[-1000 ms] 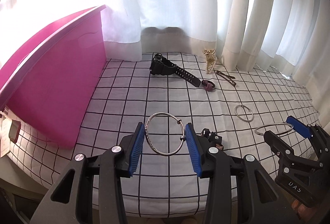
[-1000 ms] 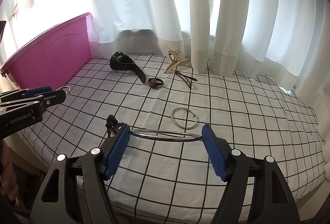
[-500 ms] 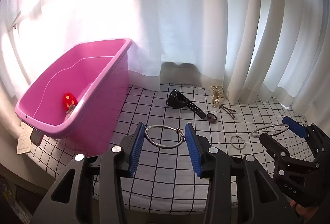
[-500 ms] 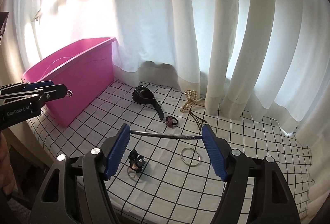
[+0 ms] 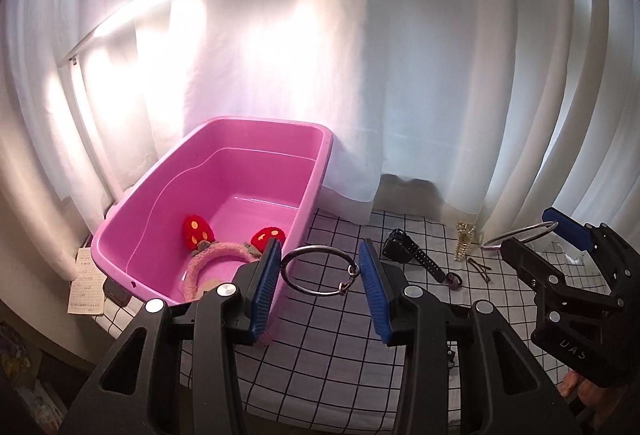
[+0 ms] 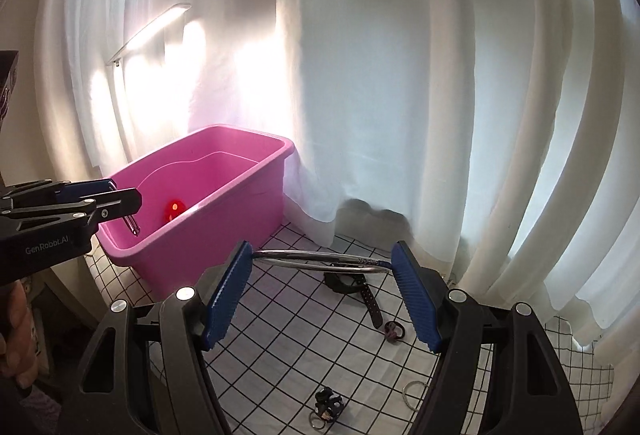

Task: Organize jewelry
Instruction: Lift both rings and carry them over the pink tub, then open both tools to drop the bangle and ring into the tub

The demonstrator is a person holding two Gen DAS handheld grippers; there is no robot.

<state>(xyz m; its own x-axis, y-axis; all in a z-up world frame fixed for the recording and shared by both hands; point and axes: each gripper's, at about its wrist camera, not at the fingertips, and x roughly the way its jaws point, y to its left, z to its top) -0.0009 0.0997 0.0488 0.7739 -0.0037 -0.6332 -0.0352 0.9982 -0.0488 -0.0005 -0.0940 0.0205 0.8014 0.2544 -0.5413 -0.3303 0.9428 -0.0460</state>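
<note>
My left gripper (image 5: 320, 267) is shut on a silver bangle with a small charm (image 5: 318, 270), held in the air beside the near right corner of the pink tub (image 5: 320, 171). A pink headband with red strawberries (image 5: 216, 255) lies inside the tub. My right gripper (image 6: 322, 267) is shut on a larger silver bangle (image 6: 320, 259), held edge-on above the checked cloth; that gripper (image 5: 560, 235) also shows at the right of the left wrist view. On the cloth lie a black watch (image 5: 412, 253), a gold hair claw (image 5: 463, 245), a dark ring (image 5: 453, 281) and a thin silver ring (image 6: 412, 391).
White curtains (image 5: 400, 75) hang behind the tub and the cloth. A brown hair clip (image 5: 480, 269) lies near the claw. A small black trinket with rings (image 6: 328, 405) lies near the cloth's (image 6: 300, 335) front edge. A paper slip (image 5: 86, 287) sits left of the tub. A hand (image 6: 16, 335) holds the left gripper.
Both grippers have risen well above the cloth with their bangles and swung left toward the tub. The tub's inside and the headband have come into view.
</note>
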